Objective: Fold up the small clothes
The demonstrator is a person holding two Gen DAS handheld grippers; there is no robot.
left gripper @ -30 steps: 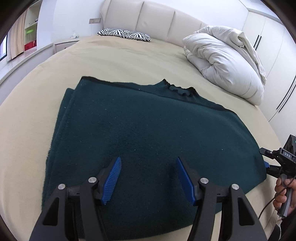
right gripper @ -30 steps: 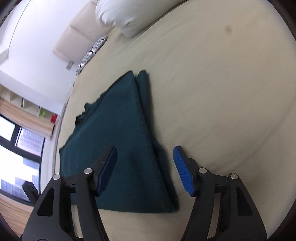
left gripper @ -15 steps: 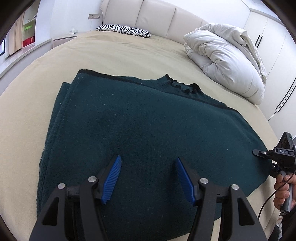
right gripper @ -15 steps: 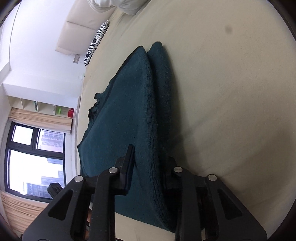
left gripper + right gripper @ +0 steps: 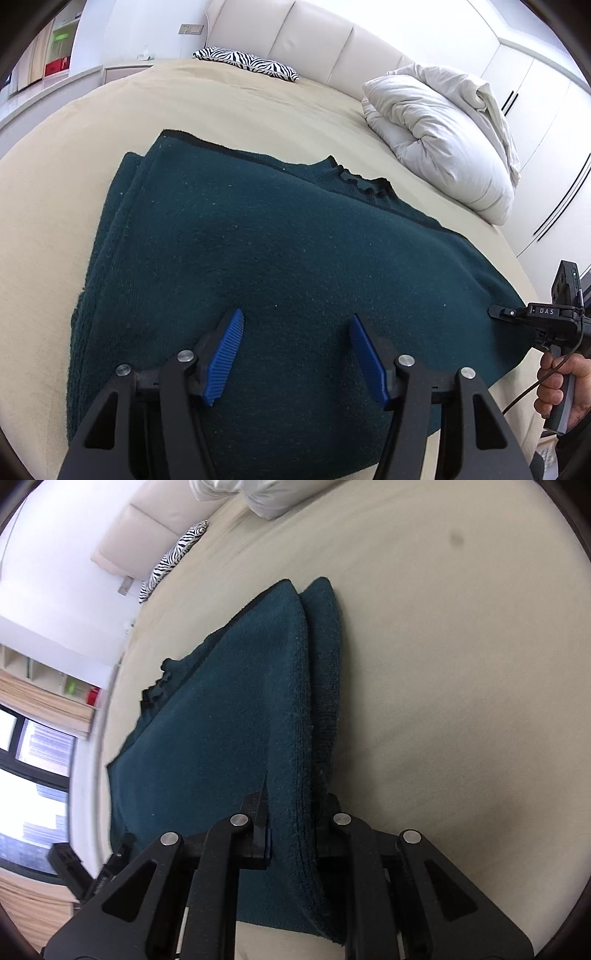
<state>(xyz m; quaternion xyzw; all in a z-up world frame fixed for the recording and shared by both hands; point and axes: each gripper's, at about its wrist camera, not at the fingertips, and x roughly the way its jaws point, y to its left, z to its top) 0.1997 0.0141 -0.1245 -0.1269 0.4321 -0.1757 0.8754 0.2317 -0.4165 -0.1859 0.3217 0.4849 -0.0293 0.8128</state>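
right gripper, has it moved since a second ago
Yes. The right gripper was open and short of the dark green sweater; it has gone forward along the beige bed and now is shut on the sweater's folded edge.

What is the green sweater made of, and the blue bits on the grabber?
The green sweater looks like thick, fuzzy knit, maybe wool: matte, nubbly surface with lint specks. The blue pads on the left tool look like ribbed rubber or plastic, judging by their ridges.

A home bedroom: a beige bed [image 5: 258, 110] with padded headboard [image 5: 314, 40], white duvet [image 5: 443, 136], wardrobe doors [image 5: 546, 122].
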